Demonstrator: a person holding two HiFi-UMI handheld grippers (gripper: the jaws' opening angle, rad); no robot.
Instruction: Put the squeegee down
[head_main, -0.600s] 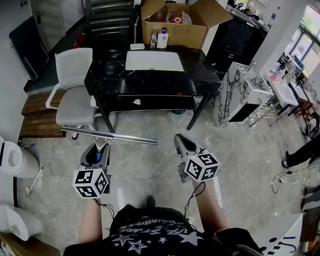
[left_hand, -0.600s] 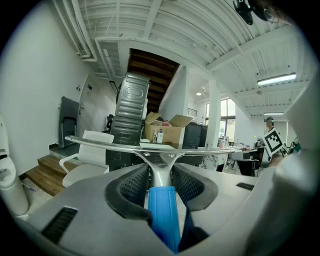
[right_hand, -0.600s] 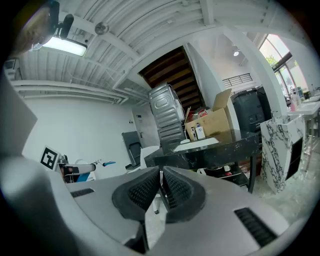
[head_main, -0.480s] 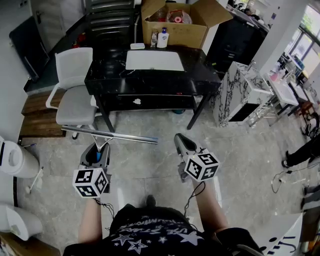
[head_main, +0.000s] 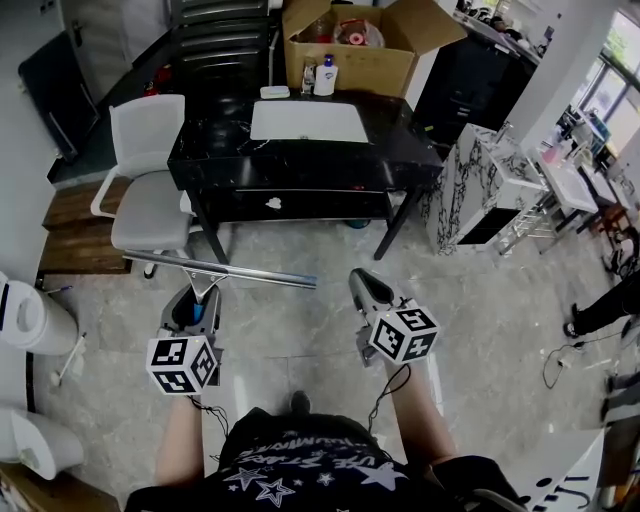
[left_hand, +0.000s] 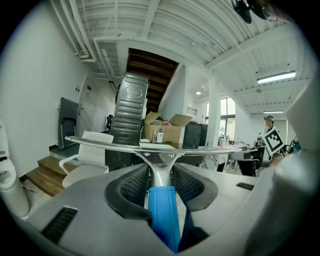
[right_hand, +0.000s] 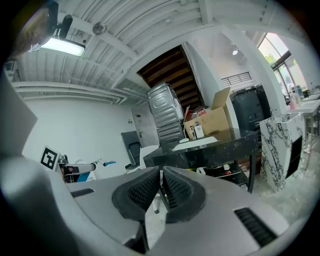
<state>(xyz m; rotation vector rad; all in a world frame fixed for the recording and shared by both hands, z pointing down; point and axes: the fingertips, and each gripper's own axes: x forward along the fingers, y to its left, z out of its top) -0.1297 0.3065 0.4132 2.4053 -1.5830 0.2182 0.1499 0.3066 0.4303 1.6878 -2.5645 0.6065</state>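
Observation:
My left gripper (head_main: 200, 298) (left_hand: 160, 180) is shut on the squeegee (head_main: 215, 270), clamping its blue handle (left_hand: 164, 215). The long metal blade (left_hand: 150, 145) runs crosswise just past the jaws, held in the air above the grey floor, in front of the black table (head_main: 400, 145). My right gripper (head_main: 360, 283) (right_hand: 161, 187) hangs beside it at about the same height, shut, with nothing between its black pads (right_hand: 142, 190).
A white chair (head_main: 148, 190) stands left of the black table, with a white board (head_main: 308, 121), a bottle (head_main: 324, 76) and an open cardboard box (head_main: 350, 45) at the table's back. A marble-patterned cabinet (head_main: 480, 190) stands to the right. White bins (head_main: 30, 320) sit at far left.

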